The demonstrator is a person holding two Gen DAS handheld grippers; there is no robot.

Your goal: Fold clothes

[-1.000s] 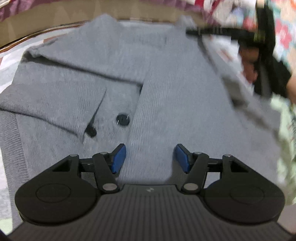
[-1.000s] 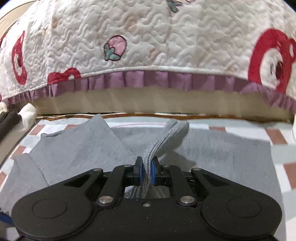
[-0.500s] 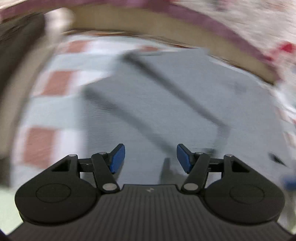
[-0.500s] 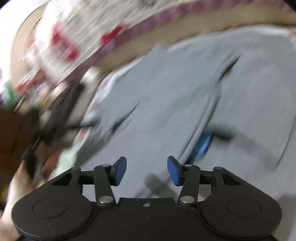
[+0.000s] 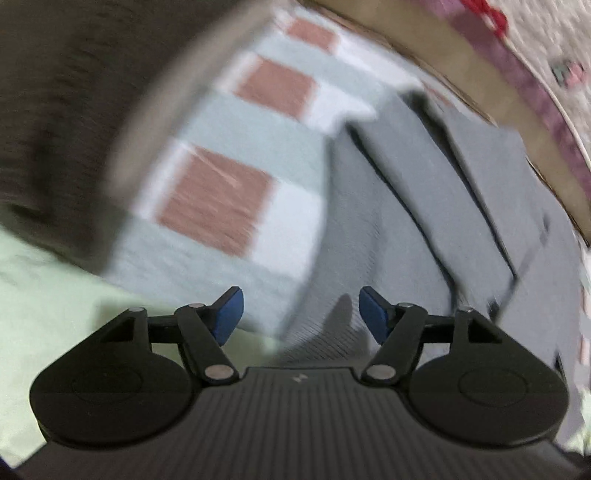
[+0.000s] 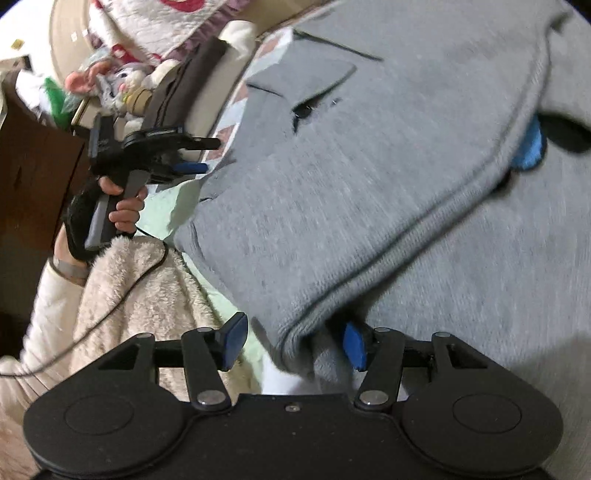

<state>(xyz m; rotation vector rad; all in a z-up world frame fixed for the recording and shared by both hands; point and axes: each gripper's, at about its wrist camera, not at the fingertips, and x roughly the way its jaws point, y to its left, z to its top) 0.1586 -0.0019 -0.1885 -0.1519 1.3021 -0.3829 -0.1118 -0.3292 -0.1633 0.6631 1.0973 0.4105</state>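
A grey knit cardigan (image 6: 388, 184) with dark buttons lies partly folded on the bed; in the left wrist view it (image 5: 443, 221) fills the right side. My right gripper (image 6: 293, 343) is at the cardigan's near hem corner. Its jaws are opening, the hem edge lies between them, and the left pad stands clear of the cloth. My left gripper (image 5: 301, 314) hangs over the cardigan's left edge, its jaws opening with nothing between them. It also shows in the right wrist view, left gripper (image 6: 207, 155), held by a hand (image 6: 122, 206) beside the cardigan.
A checked sheet (image 5: 221, 199) with red-brown squares lies under the cardigan. A dark brown cushion (image 5: 66, 110) borders it on the left. A quilt (image 6: 147, 22), plush toys (image 6: 122, 81) and a fluffy cream sleeve (image 6: 129, 295) crowd the left. Something blue (image 6: 532, 144) peeks from under a fold.
The right gripper let go of the grey fold it pinched and swung down to the hem corner. The left gripper swept from over the cardigan's middle to its left edge, jaws wider.
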